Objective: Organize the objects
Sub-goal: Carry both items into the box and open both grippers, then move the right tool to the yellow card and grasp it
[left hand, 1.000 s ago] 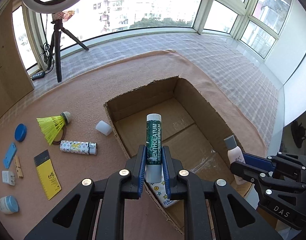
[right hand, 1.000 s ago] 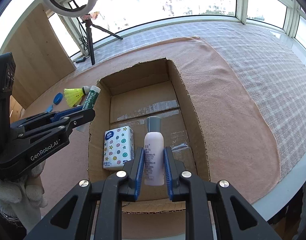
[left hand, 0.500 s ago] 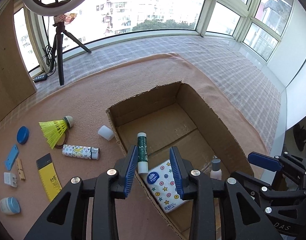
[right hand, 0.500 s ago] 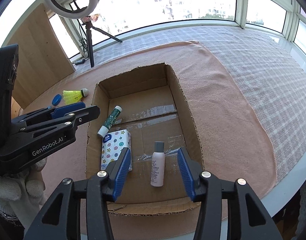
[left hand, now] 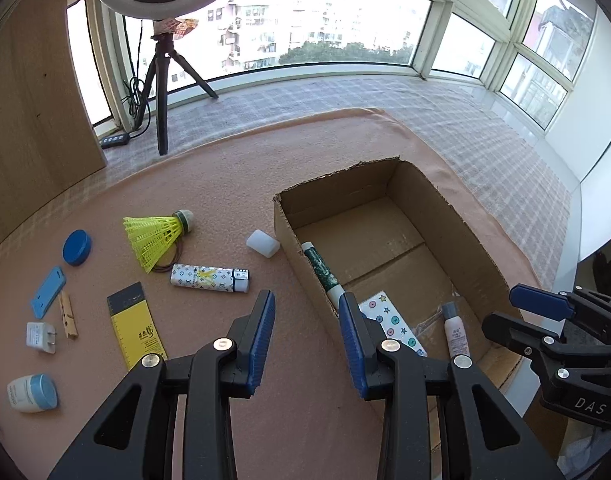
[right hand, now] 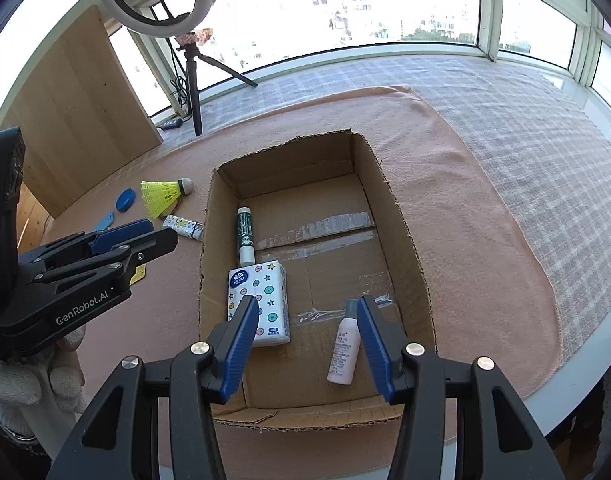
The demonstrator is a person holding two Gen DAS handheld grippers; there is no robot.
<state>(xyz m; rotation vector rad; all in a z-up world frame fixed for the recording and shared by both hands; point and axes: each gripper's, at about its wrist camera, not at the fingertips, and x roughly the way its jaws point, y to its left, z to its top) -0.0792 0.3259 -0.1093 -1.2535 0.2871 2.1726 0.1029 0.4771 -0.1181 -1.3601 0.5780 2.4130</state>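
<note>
An open cardboard box (right hand: 401, 216) (left hand: 457, 220) lies on the pink cloth. In it lie a green lip balm tube (right hand: 244, 234) (left hand: 321, 272), a star-patterned tissue pack (right hand: 261, 300) (left hand: 389, 322) and a small pink bottle (right hand: 344, 346) (left hand: 454, 330). My left gripper (left hand: 305, 340) is open and empty, above the cloth at the box's left wall. My right gripper (right hand: 303, 346) is open and empty over the box's near end, above the bottle and pack.
On the cloth left of the box lie a patterned lighter (left hand: 209, 278), a white cap (left hand: 262, 243), a yellow shuttlecock (left hand: 157, 234), a yellow ruler (left hand: 135, 326), a blue lid (left hand: 77, 242), a clothespin (left hand: 67, 314), a plug (left hand: 39, 337) and a cream jar (left hand: 32, 393). A ring-light tripod (left hand: 161, 92) stands behind.
Both grippers opened and let go: the lip balm and the pink bottle now lie in the box. Both grippers have pulled back and up; the left one has shifted left of the box.
</note>
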